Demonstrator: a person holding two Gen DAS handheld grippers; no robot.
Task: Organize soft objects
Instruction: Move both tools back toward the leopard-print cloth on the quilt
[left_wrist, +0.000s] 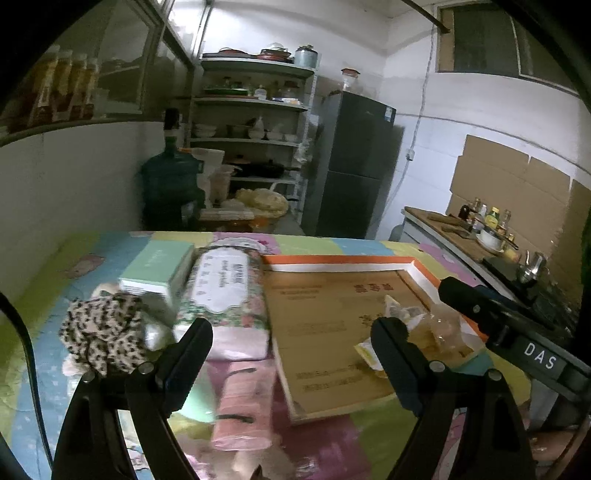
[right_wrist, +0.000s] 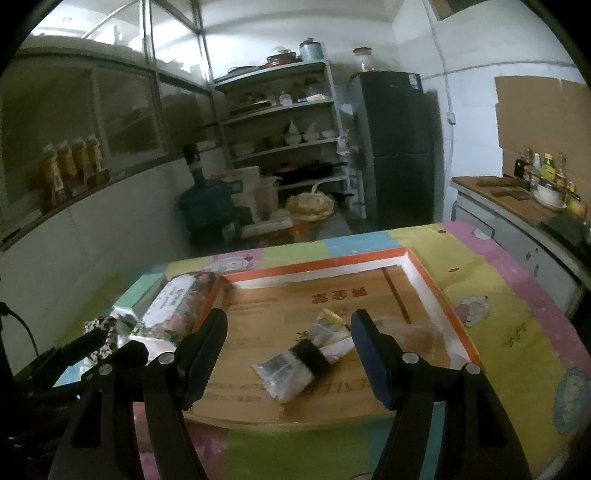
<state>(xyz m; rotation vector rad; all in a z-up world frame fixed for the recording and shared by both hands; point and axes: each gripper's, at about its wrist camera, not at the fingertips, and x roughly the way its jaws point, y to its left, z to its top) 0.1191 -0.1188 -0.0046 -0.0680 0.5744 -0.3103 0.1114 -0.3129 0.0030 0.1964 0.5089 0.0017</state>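
Observation:
My left gripper (left_wrist: 291, 341) is open and empty above a pink soft pack (left_wrist: 243, 402) and the near end of a floral tissue pack (left_wrist: 225, 291). A leopard-print cloth (left_wrist: 103, 332) lies to its left. My right gripper (right_wrist: 288, 332) is open over a shallow cardboard box lid (right_wrist: 424, 280) with an orange rim. A clear bag with a dark band (right_wrist: 303, 360) lies in the lid between the fingers, apart from them. The lid (left_wrist: 332, 314) and clear packets (left_wrist: 417, 325) also show in the left wrist view, with the right gripper (left_wrist: 498, 317) beside them.
A mint green box (left_wrist: 159, 266) stands behind the leopard cloth. The table wears a patchwork cartoon cloth (right_wrist: 517, 325). Beyond it are a water jug (left_wrist: 171, 184), shelves of dishes (left_wrist: 255, 110), a dark fridge (left_wrist: 354, 166) and a counter with bottles (right_wrist: 535, 184).

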